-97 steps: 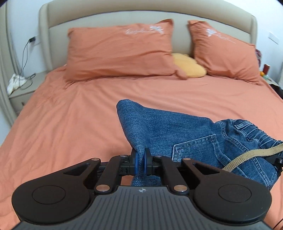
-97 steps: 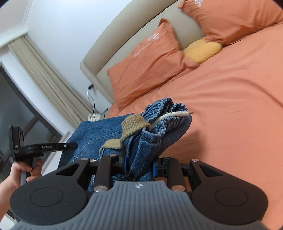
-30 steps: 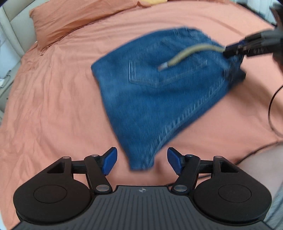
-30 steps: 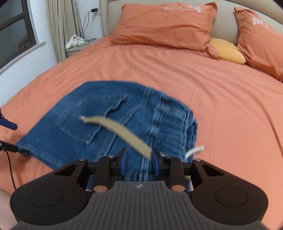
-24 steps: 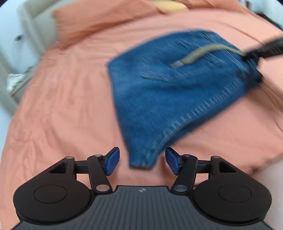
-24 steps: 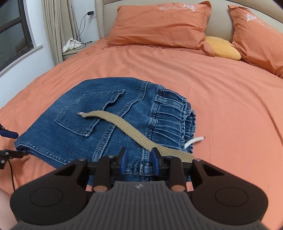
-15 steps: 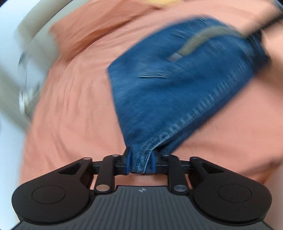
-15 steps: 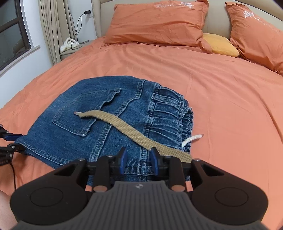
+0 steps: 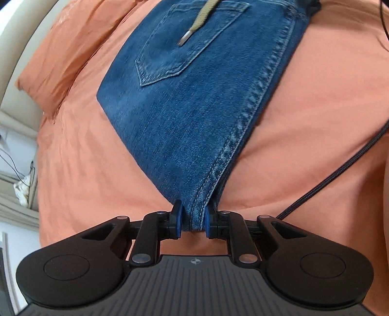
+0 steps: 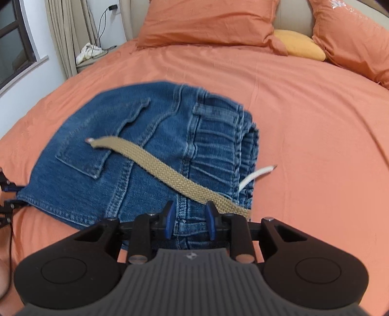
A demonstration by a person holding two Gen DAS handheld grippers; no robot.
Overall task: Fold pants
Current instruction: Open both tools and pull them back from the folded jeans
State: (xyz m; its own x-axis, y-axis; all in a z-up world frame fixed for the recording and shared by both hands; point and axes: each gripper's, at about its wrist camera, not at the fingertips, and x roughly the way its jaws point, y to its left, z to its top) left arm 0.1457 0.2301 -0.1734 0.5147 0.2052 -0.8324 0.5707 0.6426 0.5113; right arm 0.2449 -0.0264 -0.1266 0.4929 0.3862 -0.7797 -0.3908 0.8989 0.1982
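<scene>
Folded blue denim pants [image 9: 194,109] lie flat on the orange bed sheet [image 9: 304,121], back pocket up. A tan woven belt [image 10: 165,170] runs across them, and a white drawstring [image 10: 255,176] sticks out at the waistband. My left gripper [image 9: 193,211] is closing, its blue pads pinching the near seamed corner of the pants. My right gripper [image 10: 189,214] is shut on the waistband edge of the pants [image 10: 145,136]. In the right wrist view the left gripper [image 10: 7,194] shows at the far left, at the fold's other corner.
Two orange pillows [image 10: 206,21] and a yellow cushion [image 10: 301,45] lie against the headboard. A nightstand with white cloth [image 10: 88,52] and a cable stands by the curtain at the left. A black cord [image 9: 340,170] trails over the sheet at the right.
The left gripper has dropped to the pants' near corner and closed from wide open onto it, rolling as it went. The right gripper sank slightly, still gripping the waistband.
</scene>
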